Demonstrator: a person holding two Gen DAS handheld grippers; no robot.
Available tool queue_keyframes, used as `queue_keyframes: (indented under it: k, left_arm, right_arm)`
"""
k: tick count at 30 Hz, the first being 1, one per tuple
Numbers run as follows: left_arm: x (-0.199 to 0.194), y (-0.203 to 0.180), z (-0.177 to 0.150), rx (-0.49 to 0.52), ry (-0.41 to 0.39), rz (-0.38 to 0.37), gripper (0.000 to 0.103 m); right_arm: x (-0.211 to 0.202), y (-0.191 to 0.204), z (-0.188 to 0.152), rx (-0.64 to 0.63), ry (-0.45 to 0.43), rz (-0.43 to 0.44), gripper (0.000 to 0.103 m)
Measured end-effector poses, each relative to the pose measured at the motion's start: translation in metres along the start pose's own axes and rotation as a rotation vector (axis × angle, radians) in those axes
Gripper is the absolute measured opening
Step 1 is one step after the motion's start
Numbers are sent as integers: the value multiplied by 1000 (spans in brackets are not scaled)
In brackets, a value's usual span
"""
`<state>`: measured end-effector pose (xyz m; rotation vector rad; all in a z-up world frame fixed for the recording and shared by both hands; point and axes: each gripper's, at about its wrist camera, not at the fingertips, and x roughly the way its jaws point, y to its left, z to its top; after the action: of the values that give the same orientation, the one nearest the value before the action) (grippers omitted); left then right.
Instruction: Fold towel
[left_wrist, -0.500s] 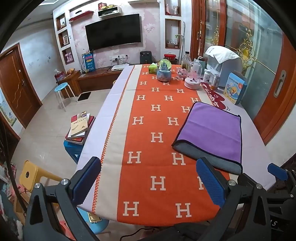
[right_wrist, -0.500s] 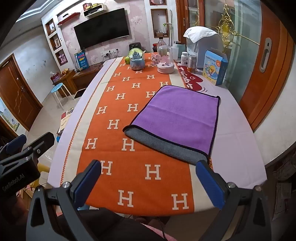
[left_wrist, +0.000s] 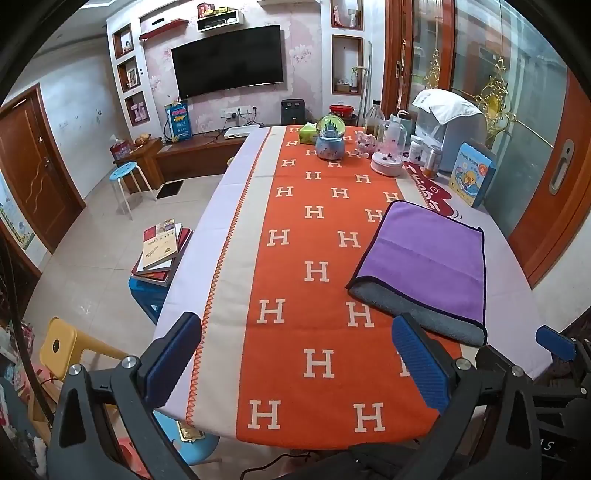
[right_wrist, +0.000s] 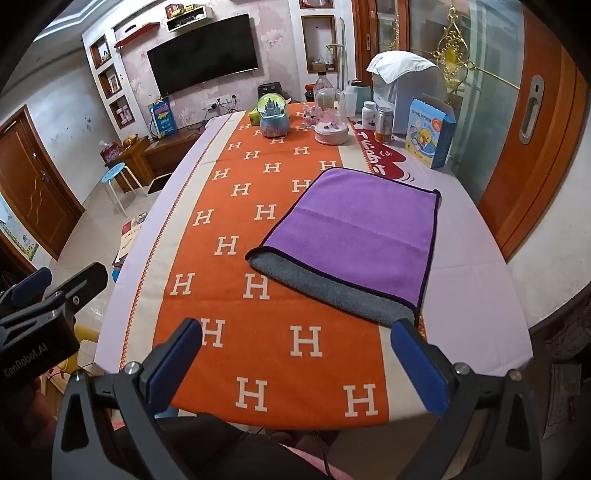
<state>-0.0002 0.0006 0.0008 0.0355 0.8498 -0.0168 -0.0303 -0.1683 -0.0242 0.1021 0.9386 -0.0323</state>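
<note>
Left wrist view: the left claw (left_wrist: 295, 363) gapes wide and empty over the orange H-patterned tabletop (left_wrist: 317, 273); the purple towel (left_wrist: 424, 266), folded over with its grey underside showing, lies at right of frame.

Right wrist view: the right claw (right_wrist: 295, 363) stands wide, holding nothing, while the towel (right_wrist: 354, 236) lies flat at centre-right, above its right fingertip.
</note>
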Motion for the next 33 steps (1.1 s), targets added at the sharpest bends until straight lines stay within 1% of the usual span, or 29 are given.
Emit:
queue_keyframes:
  k: [9,14,18,21,33]
  left_arm:
    - [-1,0,0,3,2,1,102]
    - [9,9,-11,7,3,4,102]
    - [13,9,-19,9,12,-10,102]
    - [14,7,-12,15,24,-19,102]
    - [21,18,-6,49,69,-60,102]
  right_arm:
    - [0,1,-1,0,1,-2,102]
    - [0,2,-1,3,2,-6,102]
    - [0,0,0,13,3,-9,102]
    - [2,-5,-1,25,5,-11,102]
    - [6,9,-8,74,32,-33,102]
